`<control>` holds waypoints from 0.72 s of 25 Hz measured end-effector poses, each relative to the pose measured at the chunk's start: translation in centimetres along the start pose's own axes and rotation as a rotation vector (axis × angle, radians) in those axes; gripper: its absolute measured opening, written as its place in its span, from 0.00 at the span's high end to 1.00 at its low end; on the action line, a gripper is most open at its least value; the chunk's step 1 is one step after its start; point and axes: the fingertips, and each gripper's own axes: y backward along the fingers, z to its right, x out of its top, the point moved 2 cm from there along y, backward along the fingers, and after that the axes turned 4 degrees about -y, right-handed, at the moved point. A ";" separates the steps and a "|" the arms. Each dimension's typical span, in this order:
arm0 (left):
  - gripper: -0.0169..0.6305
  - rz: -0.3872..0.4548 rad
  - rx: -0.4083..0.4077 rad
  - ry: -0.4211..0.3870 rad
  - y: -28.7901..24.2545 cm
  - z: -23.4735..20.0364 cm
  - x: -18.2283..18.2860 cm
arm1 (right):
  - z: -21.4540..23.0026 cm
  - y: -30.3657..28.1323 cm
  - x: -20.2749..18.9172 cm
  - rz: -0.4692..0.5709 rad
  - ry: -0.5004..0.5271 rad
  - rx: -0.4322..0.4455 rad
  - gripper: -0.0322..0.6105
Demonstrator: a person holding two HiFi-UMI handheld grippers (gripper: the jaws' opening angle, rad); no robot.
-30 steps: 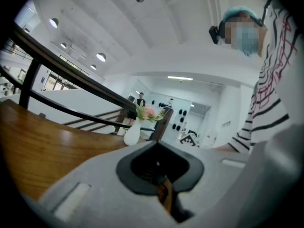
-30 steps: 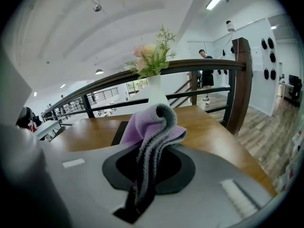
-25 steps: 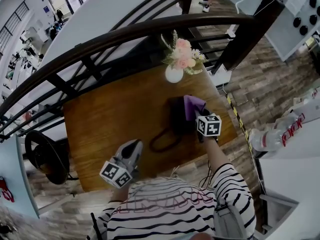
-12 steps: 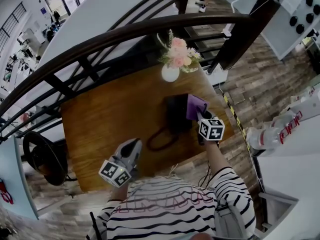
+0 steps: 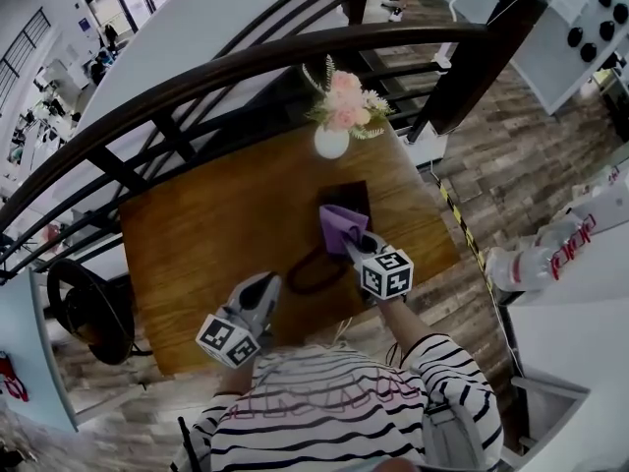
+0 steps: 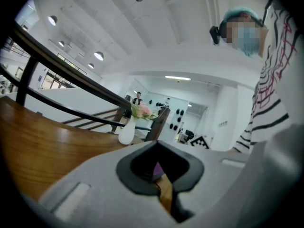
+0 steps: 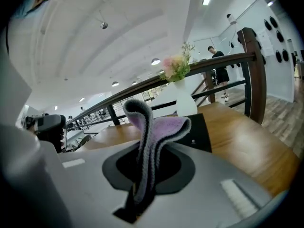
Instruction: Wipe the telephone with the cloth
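Observation:
The black telephone (image 5: 354, 198) lies on the wooden table (image 5: 216, 224), and its coiled cord (image 5: 313, 271) loops toward me. My right gripper (image 5: 356, 247) is shut on a purple cloth (image 5: 340, 226) that rests over the phone's near edge. In the right gripper view the cloth (image 7: 154, 127) stands folded up out of the right gripper (image 7: 141, 177), with the telephone (image 7: 201, 129) just behind it. My left gripper (image 5: 259, 295) hovers over the table's near edge, left of the cord, holding nothing. In the left gripper view the left gripper (image 6: 164, 175) has its jaws together.
A white vase of pink flowers (image 5: 334, 126) stands at the table's far edge, just beyond the phone. A dark curved railing (image 5: 246, 67) runs behind the table. A black round stool (image 5: 88, 308) stands left of the table, and white furniture (image 5: 580, 342) to the right.
My right gripper has dragged the cloth across the phone, from its right side toward its near left edge. The left gripper has stayed in place.

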 end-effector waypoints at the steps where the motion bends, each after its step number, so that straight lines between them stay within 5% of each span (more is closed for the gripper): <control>1: 0.98 0.000 0.003 -0.001 0.1 0.0 0.0 | 0.1 -0.6 -0.5 -0.015 0.002 -0.005 0.90; 18: 0.98 -0.006 0.012 0.007 0.0 0.8 0.0 | 10.9 2.5 -1.6 -0.098 0.017 -0.302 0.90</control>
